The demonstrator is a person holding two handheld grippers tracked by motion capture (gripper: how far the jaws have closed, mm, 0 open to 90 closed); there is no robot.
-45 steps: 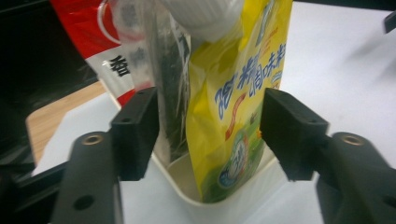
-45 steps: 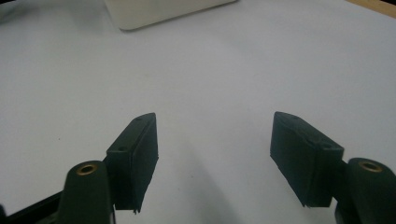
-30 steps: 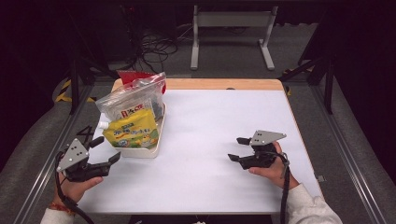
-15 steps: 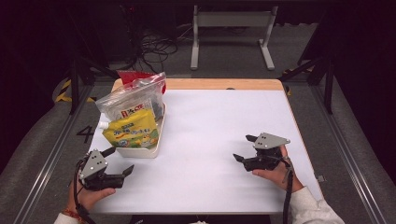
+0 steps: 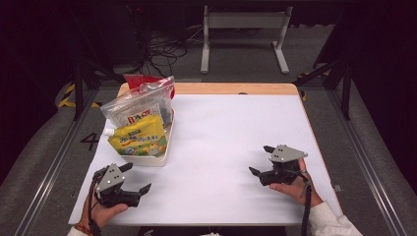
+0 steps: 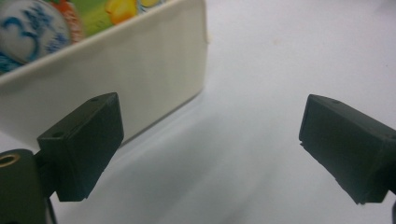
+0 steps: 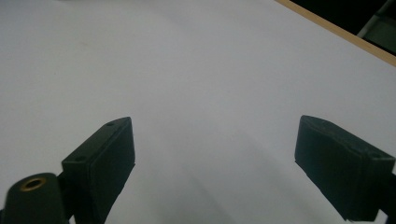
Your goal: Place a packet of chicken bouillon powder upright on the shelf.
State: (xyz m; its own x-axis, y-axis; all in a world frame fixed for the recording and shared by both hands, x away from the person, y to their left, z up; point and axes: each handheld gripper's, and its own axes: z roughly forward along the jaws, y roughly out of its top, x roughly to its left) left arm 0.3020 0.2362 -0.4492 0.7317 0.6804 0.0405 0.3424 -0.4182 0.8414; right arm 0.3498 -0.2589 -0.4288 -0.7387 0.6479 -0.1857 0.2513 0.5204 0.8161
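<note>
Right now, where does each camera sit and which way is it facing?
High view: above the near edge, looking forward and down on the white table; shows both hands, left gripper and right gripper.
Left gripper view: between its open jaws, facing the cream tray of snack packets.
Right gripper view: between its open jaws, over bare tabletop.
Shared: high and left gripper views both show the tray.

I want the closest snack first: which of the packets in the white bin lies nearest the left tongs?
The yellow packet, lying at the front of the white bin, just beyond the left tongs. The clear packet and the red one sit farther back.
</note>
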